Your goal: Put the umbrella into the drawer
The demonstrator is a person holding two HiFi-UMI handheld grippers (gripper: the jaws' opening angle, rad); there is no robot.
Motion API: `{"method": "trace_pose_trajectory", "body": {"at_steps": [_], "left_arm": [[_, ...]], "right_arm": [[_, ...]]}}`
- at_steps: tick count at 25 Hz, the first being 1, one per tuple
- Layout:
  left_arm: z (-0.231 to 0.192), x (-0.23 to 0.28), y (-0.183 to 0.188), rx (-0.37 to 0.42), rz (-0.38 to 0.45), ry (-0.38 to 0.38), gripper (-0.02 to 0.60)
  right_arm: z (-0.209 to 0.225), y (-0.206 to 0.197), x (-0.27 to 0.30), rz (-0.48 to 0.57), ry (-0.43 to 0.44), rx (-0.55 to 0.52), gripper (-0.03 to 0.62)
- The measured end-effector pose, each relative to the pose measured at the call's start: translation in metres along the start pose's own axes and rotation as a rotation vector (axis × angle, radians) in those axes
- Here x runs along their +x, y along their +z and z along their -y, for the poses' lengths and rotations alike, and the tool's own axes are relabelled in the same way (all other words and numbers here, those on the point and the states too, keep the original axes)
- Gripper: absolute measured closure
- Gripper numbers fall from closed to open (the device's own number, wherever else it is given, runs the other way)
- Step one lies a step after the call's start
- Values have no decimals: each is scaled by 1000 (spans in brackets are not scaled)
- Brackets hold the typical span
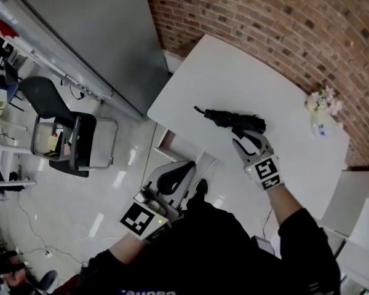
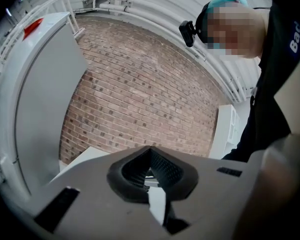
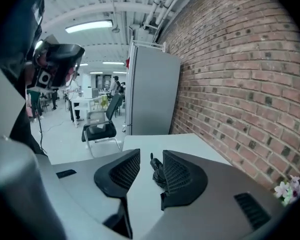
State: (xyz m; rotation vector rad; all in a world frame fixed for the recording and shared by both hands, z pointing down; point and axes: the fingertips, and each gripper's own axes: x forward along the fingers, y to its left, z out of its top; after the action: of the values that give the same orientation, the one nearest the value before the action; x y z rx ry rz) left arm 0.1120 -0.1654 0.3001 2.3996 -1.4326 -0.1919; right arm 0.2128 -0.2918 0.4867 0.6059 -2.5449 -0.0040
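White table (image 1: 234, 72) leaves bare room round the umbrella (image 1: 230, 118), well off every edge. Right gripper (image 1: 247, 137) gapes partway just beside it; left gripper (image 1: 184, 168) is pinched closed past the near edge.

Little here reads as text. White letters (image 2: 293, 41) on your dark shirt (image 2: 267, 114) run off the edge of the left gripper view; only "Ba" is sure. In the head view, more white lettering (image 1: 149, 292) at the shirt's bottom edge is upside down and cut off, so it is unreadable. The black-and-white square marker (image 1: 139, 219) on your left hand-held gripper (image 1: 183, 169) and a second square marker (image 1: 267, 172) on your right hand-held gripper (image 1: 246, 133) carry block patterns only. The red label (image 2: 32, 28) on the tall grey cabinet (image 2: 45, 99) is too small to read.
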Motion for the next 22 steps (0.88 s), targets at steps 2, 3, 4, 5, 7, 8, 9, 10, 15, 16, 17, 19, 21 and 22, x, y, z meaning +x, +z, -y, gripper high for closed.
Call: {"method": "trace_pose_trajectory", "body": {"at_steps": [2,3,4,5,7,8,9,10,15,16,17,19,21,22], "left_arm": [[-6,1,-9,6,-30,22,584],[-9,1,-11,9,-41,31,584],[-12,2,-13,10,-47,41,584],[-15,1,-14,9,-51,53,584],[-20,0,-16,3,-55,79,584],[-23,-2,-17,-1,-55,93,584],[-26,-4,-18,-6,-55,107,584],[-30,-6,-19,-12,-56,122,584],[-41,-14,-27,-30,-74,179,584],[-44,-16,-27,-27,-76,187,584],[-46,-17,-28,-26,-78,195,584],[-51,-20,-28,-31,-80,211,584],[-55,-21,-29,-37,-78,223,584],[-56,-21,-29,-38,-79,226,584]], "right_arm": [[9,-14,18,-46,17,-42,435],[13,-22,27,-74,24,-69,426],[18,-30,37,-106,30,-100,415],[22,-39,47,-139,37,-137,402],[30,-58,67,-209,56,-228,383],[34,-68,76,-244,69,-275,371],[37,-79,86,-281,86,-311,360],[38,-90,95,-321,108,-338,349],[49,-126,128,-481,192,-457,310],[52,-132,135,-504,203,-465,308],[55,-137,141,-529,217,-470,305],[58,-143,150,-574,248,-478,303],[60,-152,158,-623,287,-468,299],[61,-160,160,-654,310,-446,298]]}}
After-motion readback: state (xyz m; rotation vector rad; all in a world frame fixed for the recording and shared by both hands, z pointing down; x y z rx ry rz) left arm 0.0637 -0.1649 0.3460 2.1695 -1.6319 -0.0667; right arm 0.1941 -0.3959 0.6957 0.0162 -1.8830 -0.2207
